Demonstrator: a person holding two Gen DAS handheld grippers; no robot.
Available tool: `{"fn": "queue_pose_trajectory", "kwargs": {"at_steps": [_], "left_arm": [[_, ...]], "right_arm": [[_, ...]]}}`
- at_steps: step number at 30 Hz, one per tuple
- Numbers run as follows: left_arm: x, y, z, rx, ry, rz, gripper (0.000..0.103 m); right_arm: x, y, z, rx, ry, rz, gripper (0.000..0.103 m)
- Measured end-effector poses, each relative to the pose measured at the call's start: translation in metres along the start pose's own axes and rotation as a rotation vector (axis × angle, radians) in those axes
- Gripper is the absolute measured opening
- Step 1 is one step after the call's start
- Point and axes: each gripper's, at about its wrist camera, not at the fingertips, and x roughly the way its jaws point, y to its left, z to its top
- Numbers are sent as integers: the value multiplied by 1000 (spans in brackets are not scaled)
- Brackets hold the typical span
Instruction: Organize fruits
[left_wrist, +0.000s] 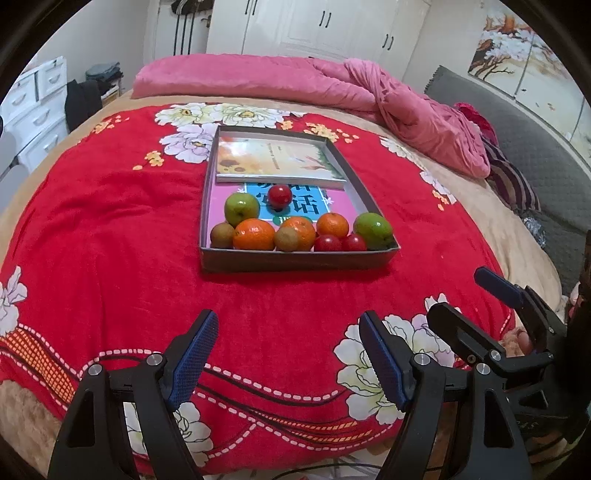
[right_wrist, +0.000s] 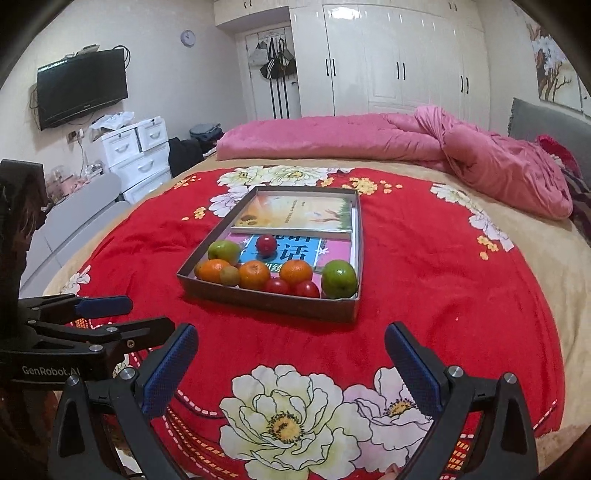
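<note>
A shallow grey cardboard box (left_wrist: 295, 260) (right_wrist: 266, 299) lies on the red floral blanket. Its near end holds two green apples (left_wrist: 242, 208) (left_wrist: 373, 230), three oranges (left_wrist: 254, 234), two kiwis (left_wrist: 222, 235) and three small red fruits (left_wrist: 279, 195). The same fruits show in the right wrist view, with a green apple (right_wrist: 339, 278) at the right and a red fruit (right_wrist: 266, 244) behind. My left gripper (left_wrist: 288, 354) is open and empty, near of the box. My right gripper (right_wrist: 291, 365) is open and empty, also near of the box.
Two books (left_wrist: 277, 160) lie in the box's far half and under the fruit. A pink quilt (right_wrist: 406, 138) is bunched at the bed's far side. White drawers (right_wrist: 138, 155) stand left of the bed. The right gripper (left_wrist: 495, 314) shows right of my left one.
</note>
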Motion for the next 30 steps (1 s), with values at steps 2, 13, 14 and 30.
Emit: {"fn": "queue_pose_trajectory", "kwargs": {"at_steps": [2,13,14,30], "left_arm": [[0,0,0,1,-2,3,80],[0,1,1,-1,-8,14,80],[0,2,2,-1,-9,15,80],[-1,2,2,1,-13,25,80]], "right_arm": [[1,-2,0,9,8,1,102],[6,-9,0,32,28,1,102],[7,-9,0,33,30,0,102],[11,-12,-2,43,44,3,102]]}}
